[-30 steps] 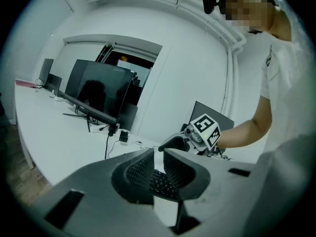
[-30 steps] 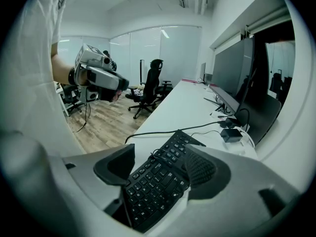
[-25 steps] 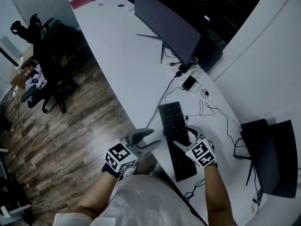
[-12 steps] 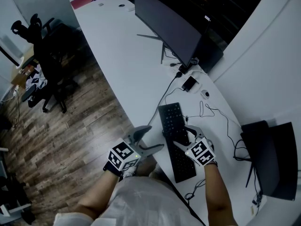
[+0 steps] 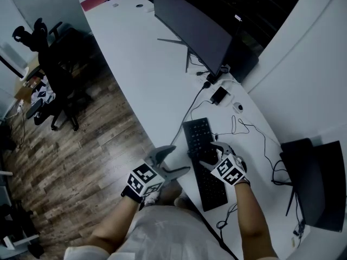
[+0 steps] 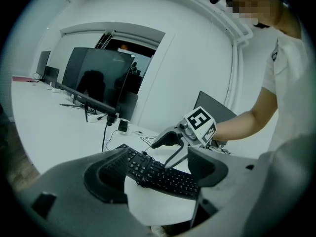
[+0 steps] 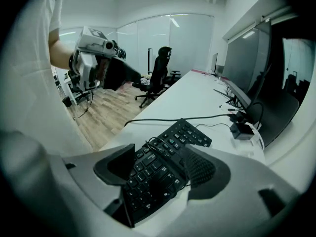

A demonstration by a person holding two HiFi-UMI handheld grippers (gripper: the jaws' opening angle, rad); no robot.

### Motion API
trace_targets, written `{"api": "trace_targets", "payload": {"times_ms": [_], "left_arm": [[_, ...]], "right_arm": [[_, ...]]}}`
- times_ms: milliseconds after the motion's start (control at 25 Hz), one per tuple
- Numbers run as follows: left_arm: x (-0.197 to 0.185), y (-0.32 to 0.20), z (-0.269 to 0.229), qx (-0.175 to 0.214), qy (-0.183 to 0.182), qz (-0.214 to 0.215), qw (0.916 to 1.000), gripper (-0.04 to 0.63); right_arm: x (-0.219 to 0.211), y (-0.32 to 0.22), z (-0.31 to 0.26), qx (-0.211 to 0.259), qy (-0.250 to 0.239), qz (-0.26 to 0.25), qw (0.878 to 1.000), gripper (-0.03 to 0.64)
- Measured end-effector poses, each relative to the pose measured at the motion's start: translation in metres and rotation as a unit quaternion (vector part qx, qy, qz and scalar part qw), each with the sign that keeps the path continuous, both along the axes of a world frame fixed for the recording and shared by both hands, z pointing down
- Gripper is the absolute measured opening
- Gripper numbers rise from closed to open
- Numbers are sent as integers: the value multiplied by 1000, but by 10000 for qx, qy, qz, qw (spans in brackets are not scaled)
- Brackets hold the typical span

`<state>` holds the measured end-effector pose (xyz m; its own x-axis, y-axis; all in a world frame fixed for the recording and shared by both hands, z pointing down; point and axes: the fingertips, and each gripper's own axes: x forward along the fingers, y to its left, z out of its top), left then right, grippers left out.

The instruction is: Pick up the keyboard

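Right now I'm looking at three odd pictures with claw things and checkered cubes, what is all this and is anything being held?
No robot: a person works two hand-held two-jaw grippers; the patterned cubes belong to them. The top-down picture is from a camera on the person's head; the other two are from cameras riding on each gripper, looking along its jaws. On the long white desk lies a black keyboard, with a big monitor further back. The right gripper straddles the keyboard with jaws apart, not squeezing it as far as I can tell. The left gripper, at the desk's edge, has just been opening its jaws, with nothing between them. Nothing is held yet.
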<state>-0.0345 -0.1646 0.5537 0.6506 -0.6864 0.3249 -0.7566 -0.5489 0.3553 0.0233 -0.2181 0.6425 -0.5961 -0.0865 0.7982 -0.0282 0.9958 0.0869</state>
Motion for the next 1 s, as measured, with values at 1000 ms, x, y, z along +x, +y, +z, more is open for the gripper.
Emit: {"api": "trace_targets", "payload": {"times_ms": [1000], "left_arm": [[12,-2,34,-558,-42,220,9982,347]], "right_arm": [[-14,-10,48,322,1151,-1332,9839,264]]}}
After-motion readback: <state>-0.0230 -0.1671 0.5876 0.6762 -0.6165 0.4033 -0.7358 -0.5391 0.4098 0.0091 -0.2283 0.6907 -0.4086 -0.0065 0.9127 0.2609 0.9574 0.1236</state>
